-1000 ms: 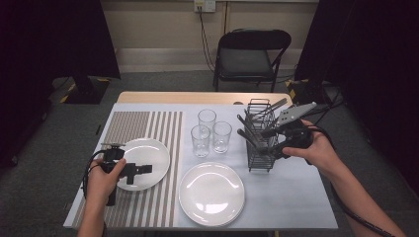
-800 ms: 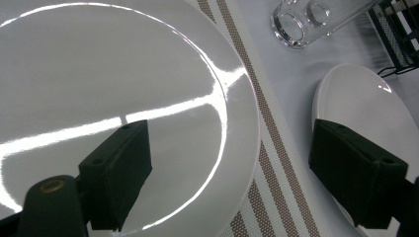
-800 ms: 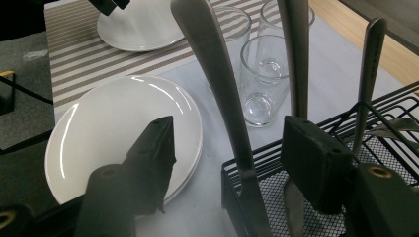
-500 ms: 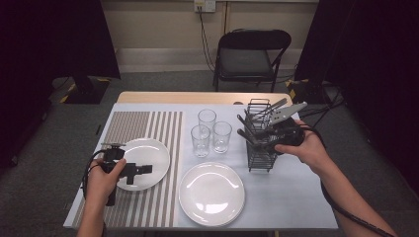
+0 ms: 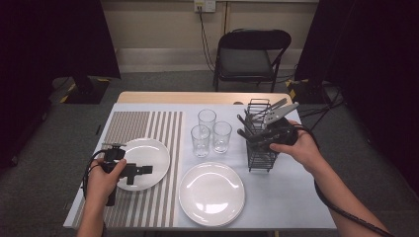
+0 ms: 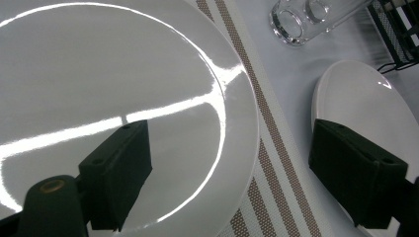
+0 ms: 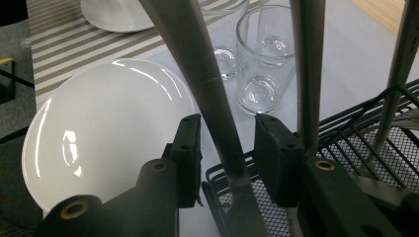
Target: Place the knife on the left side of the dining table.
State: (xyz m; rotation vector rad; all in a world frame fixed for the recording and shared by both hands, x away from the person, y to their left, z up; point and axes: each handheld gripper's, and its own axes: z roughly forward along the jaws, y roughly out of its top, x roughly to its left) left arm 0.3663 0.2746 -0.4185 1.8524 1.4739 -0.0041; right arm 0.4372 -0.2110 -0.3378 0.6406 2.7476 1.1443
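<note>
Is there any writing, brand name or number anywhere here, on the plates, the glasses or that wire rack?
None can be read: the plates, the glasses, the wire rack, the striped mat and the chair carry no visible text. The wall socket is too small to tell.

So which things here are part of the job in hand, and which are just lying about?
In the job:
- right gripper, jaws just closing around a utensil handle, not yet pressing
- wire cutlery basket holding the utensils

Lying about:
- left gripper, open over the striped-mat plate
- near plate
- three glasses
- chair
</note>
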